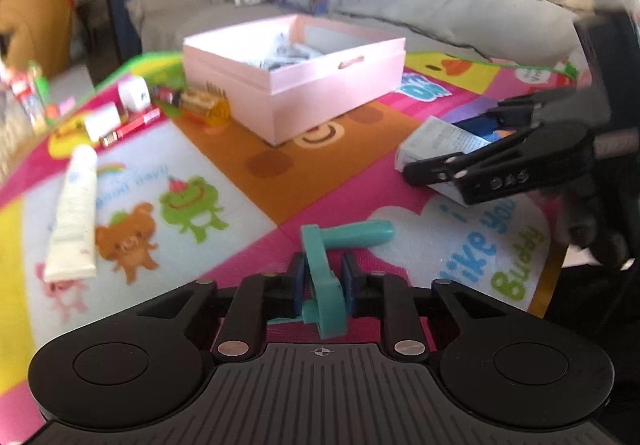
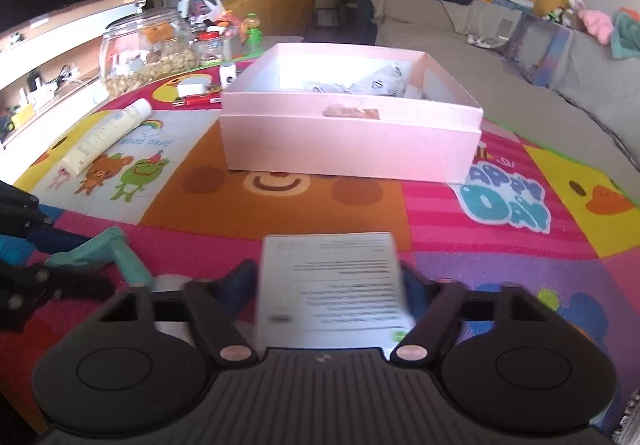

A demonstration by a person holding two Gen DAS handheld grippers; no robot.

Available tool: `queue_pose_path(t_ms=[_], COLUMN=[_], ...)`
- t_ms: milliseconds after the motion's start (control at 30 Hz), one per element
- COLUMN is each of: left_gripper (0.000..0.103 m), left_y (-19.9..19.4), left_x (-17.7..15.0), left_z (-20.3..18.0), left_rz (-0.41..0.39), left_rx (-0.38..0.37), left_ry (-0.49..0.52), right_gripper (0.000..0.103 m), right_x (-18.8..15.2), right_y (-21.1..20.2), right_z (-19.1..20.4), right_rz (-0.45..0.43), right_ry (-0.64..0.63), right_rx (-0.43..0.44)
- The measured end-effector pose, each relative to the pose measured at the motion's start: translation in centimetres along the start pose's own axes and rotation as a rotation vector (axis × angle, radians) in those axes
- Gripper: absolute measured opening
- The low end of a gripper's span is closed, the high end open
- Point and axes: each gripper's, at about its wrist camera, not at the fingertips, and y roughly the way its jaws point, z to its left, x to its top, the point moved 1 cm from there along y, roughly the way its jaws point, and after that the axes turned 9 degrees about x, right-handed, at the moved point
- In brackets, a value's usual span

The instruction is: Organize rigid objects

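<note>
Down at the bottom of the left wrist view, the left gripper (image 1: 323, 285) has its blue pads closed on the upright part of a teal plastic tool (image 1: 324, 281), whose rounded handle lies on the colourful play mat (image 1: 248, 181) just ahead. To the right, the right gripper (image 1: 452, 149) reaches in from the side with a white printed carton (image 1: 436, 143) between its black fingers. Farther back stands an open pink box (image 1: 320, 97) with small packets inside. Left of it lie a white tube (image 1: 74, 213), a red stick, an amber bottle and a small white box

Seen from the right wrist, the right gripper (image 2: 330, 285) has the white printed carton (image 2: 332, 285) filling the space between its blue pads, which sit against its two sides; the carton is blurred, and the mat shows beyond its far edge. The pink box (image 2: 348, 141) sits straight ahead, well apart. At the left edge the left gripper (image 2: 60, 265) holds the teal plastic tool (image 2: 116, 249). The white tube (image 2: 108, 133) lies on the mat beyond, near a glass jar (image 2: 148, 49)
</note>
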Motion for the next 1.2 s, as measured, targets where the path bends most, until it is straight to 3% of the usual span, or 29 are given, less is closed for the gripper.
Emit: queue_pose_path(t_ms=[67,300,433,533,667,767,867,1000,1200], left_gripper=[0.014,0.014,0.014,0.013,0.015,0.016,0.016,0.016,0.016], left_y=[-0.4,-2.0,-3.6,-4.1,-2.8,0.3,2.4,3.1,2.6], left_x=[-0.1,2.6,8.1,14.1,21.7,25.7,25.6,20.1,10.1], left_z=[-0.5,-0.7,0.4,1.6,4.0,5.0,5.4,5.9,5.9], left_rz=[-0.029,-0.136,-0.287,-0.400,-0.512,-0.436,-0.382,-0.282,0.006], left_rx=[-0.004,-0.060,-0.034,-0.019,-0.067,-0.072,-0.044,-0.024,0.000], left_ry=[0.023,0.015,0.001,-0.025,-0.198,-0.266,-0.251,-0.175,-0.058], right_gripper=[0.069,0.069,0.069,0.069,0.069,0.074,0.075,0.075,0.075], right_x=[0.1,1.8,4.4,7.9,15.1,19.1,19.3,14.8,8.6], right_y=[-1.0,-6.2,-8.6,-9.2,-8.2,-5.9,-4.3,-3.6,-3.0], right_z=[-0.1,-1.5,-2.4,-3.1,-4.7,-6.2,-7.4,-7.7,-6.0], right_rz=[-0.014,-0.156,-0.271,-0.358,-0.387,-0.337,-0.304,-0.276,-0.196], right_ry=[0.012,0.055,0.051,0.035,0.043,0.053,0.105,0.140,0.128], right_rx=[0.016,-0.013,-0.061,-0.108,-0.108,-0.056,-0.077,-0.018,-0.006])
